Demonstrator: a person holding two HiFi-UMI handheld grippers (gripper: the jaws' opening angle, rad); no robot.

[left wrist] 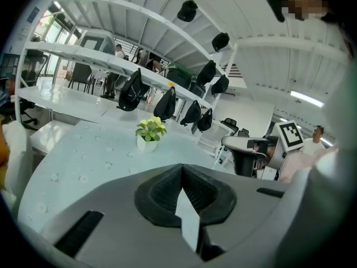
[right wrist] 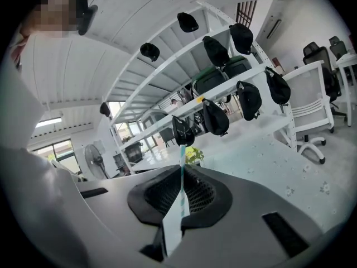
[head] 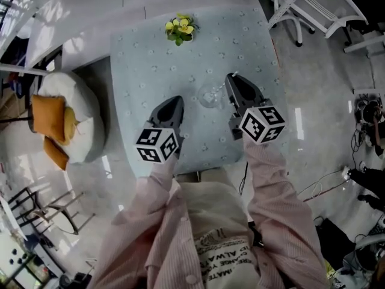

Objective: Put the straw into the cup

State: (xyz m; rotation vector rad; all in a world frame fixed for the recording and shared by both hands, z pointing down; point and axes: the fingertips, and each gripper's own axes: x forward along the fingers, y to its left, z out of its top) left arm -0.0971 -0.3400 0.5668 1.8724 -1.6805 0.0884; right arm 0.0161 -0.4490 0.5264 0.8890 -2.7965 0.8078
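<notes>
A clear glass cup (head: 210, 95) stands on the pale blue tablecloth (head: 138, 71), just left of my right gripper (head: 230, 77). In the right gripper view that gripper (right wrist: 182, 169) is shut on a thin teal straw (right wrist: 181, 156), whose tip pokes up beyond the jaws. The straw does not show in the head view. My left gripper (head: 176, 99) hovers over the table's near half, left of the cup. In its own view its jaws (left wrist: 182, 166) are shut, and I see nothing held between them. The cup is out of both gripper views.
A small potted plant (head: 180, 29) sits at the table's far edge, also visible as the plant (left wrist: 149, 133). A white seat with orange cushions (head: 60, 125) is at the left, and a white chair (head: 307, 8) at the far right. Shelves with black caps (right wrist: 245, 99) lie beyond.
</notes>
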